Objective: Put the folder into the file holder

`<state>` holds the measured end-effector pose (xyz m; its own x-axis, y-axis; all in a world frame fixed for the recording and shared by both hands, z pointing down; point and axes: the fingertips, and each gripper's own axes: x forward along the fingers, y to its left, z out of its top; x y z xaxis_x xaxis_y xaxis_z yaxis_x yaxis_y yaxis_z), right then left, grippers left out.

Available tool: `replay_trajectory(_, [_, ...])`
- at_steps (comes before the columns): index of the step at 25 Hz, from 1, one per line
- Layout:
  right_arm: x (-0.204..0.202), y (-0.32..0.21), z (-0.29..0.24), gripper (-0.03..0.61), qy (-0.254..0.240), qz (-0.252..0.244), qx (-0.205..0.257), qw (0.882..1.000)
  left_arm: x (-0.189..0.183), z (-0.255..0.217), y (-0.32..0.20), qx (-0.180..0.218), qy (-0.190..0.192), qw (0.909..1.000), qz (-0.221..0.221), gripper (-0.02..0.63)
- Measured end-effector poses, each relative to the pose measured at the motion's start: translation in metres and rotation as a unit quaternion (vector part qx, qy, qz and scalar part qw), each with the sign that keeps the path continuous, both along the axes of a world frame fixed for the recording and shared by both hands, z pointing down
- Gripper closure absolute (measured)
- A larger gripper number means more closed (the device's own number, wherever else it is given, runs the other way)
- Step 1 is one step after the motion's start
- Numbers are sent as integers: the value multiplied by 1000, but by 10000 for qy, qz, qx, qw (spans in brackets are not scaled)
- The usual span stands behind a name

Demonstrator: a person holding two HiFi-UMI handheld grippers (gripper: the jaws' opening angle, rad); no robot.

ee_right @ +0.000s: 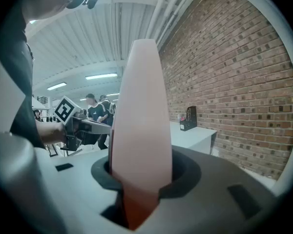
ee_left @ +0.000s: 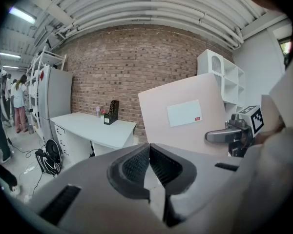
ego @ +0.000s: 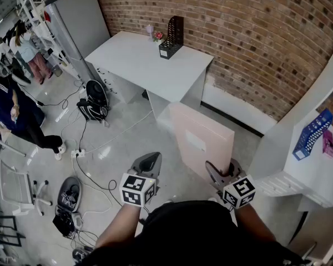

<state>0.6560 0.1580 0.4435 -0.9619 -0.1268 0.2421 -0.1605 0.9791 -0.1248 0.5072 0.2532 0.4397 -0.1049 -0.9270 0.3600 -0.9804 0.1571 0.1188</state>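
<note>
A large pale pink folder point(ego: 202, 140) stands upright in front of me, with my right gripper point(ego: 217, 174) shut on its lower right edge. In the right gripper view the folder point(ee_right: 141, 126) rises edge-on from between the jaws. My left gripper point(ego: 149, 160) hangs to the folder's left, apart from it, shut with nothing in it point(ee_left: 149, 146). The black file holder point(ego: 172, 37) stands at the far edge of a white desk point(ego: 139, 62) against the brick wall, well beyond the folder. It also shows small in the gripper views point(ee_left: 112, 112) point(ee_right: 188, 118).
A blue file holder point(ego: 312, 134) sits on a white shelf unit point(ego: 322, 170) at my right. A small pot of flowers point(ego: 157, 36) stands beside the black holder. Bags and cables point(ego: 94, 107) lie on the floor at left, where people point(ego: 22, 49) stand near a grey cabinet point(ego: 77, 21).
</note>
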Motion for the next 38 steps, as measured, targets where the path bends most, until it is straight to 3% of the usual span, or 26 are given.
replay_trajectory(9, [-26, 18, 3, 423, 139, -46, 15, 9999, -21, 4, 16, -61, 36, 9999, 73, 609])
replay_trajectory(22, [-70, 48, 22, 405, 342, 490, -428, 9973, -82, 25, 73, -315, 154, 9993, 104, 609])
replay_trajectory(26, [-89, 68, 32, 405, 486, 325, -629, 9963, -105, 31, 91, -357, 317, 9988, -100, 609])
replay_trajectory(34, [-144, 63, 37, 403, 585, -55, -416, 9974, -132, 51, 86, -346, 560, 9974, -299, 609])
replay_trajectory(38, [-175, 45, 40, 403, 547, -169, -412, 9975, -142, 60, 74, -523, 428, 9975, -222, 607])
